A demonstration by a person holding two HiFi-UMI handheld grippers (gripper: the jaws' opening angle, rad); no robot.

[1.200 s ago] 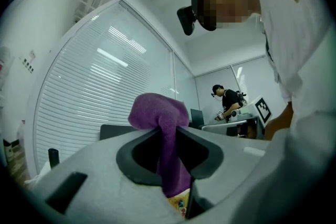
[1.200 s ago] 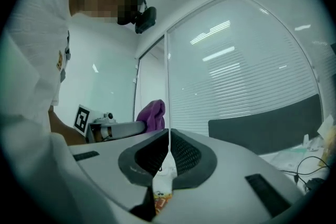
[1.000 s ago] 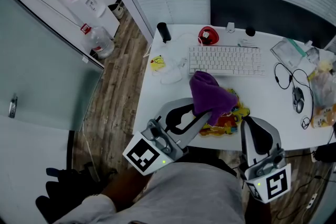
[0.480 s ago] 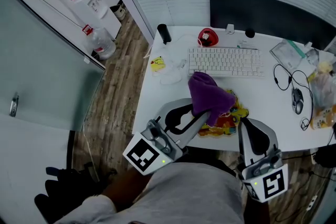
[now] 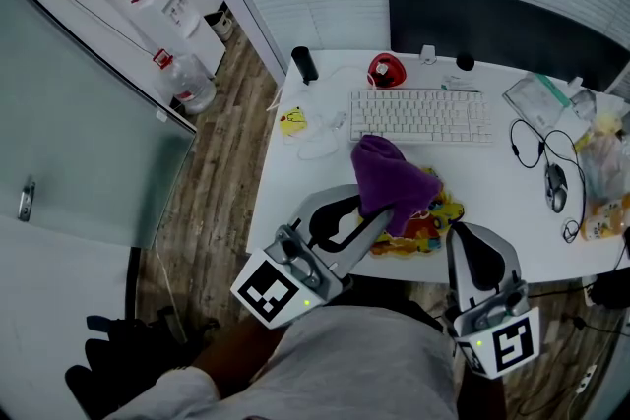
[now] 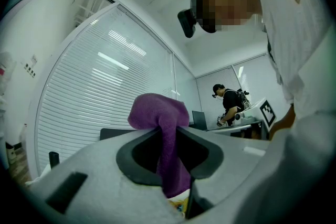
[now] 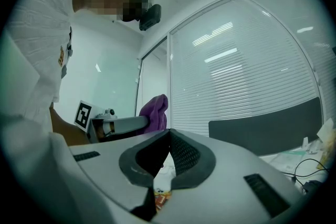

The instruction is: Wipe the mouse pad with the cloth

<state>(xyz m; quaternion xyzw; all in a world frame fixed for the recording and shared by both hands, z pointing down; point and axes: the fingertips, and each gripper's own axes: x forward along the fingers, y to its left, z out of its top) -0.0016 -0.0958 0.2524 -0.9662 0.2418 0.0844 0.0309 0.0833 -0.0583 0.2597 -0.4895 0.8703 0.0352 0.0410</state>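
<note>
A purple cloth (image 5: 392, 180) is bunched up above a colourful mouse pad (image 5: 429, 223) near the desk's front edge. My left gripper (image 5: 385, 211) is shut on the cloth; in the left gripper view the purple cloth (image 6: 167, 149) hangs pinched between the jaws. My right gripper (image 5: 459, 229) sits at the pad's right end, shut with nothing in it. From the right gripper view its jaws (image 7: 167, 136) meet at the tips, and the cloth (image 7: 154, 111) shows on the left gripper beyond. Most of the pad is hidden under the cloth and grippers.
A white keyboard (image 5: 421, 116) lies behind the pad, with a red object (image 5: 386, 70), a dark cylinder (image 5: 304, 64) and a black monitor (image 5: 497, 22) further back. A mouse (image 5: 556, 184), cables and bags crowd the right end of the white desk (image 5: 290, 182). Wooden floor lies left.
</note>
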